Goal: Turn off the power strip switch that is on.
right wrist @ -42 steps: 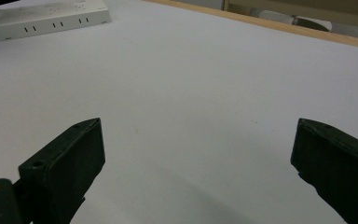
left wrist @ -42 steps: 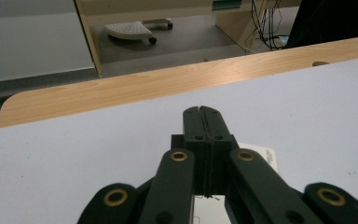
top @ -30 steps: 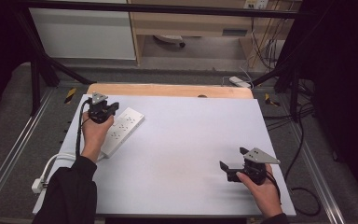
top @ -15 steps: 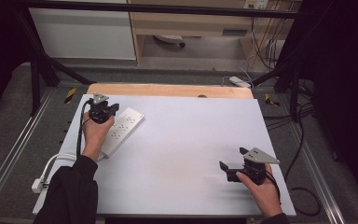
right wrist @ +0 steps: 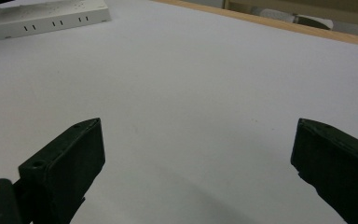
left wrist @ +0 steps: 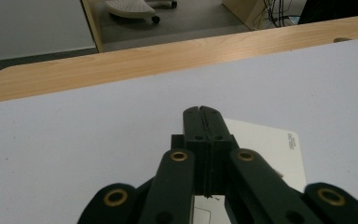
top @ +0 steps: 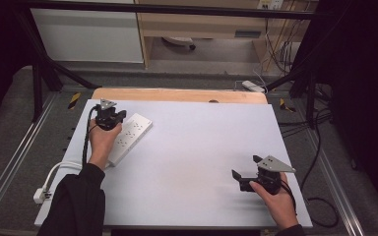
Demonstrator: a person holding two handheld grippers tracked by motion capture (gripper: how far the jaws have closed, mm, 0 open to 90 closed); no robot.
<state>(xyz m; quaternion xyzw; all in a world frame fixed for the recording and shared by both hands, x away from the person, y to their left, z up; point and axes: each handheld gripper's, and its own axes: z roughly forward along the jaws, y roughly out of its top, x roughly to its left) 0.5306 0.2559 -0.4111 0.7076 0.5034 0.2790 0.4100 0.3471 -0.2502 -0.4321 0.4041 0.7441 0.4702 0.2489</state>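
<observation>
Leftward, left gripper (left wrist: 200,112) pressed together over power strip (top: 129,137); right gripper (right wrist: 196,168) spread wide

Lying far-left on desk (top: 192,147): power strip (top: 130,137), left gripper (top: 109,118) sitting over it. Resting near-right, well apart: right gripper (top: 242,179).

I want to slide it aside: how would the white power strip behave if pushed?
The power strip lies flat and long, so it would probably slide without tipping or rolling. Pushed near one end, it may pivot. Its white cable trails off the table's left edge and could drag.
</observation>
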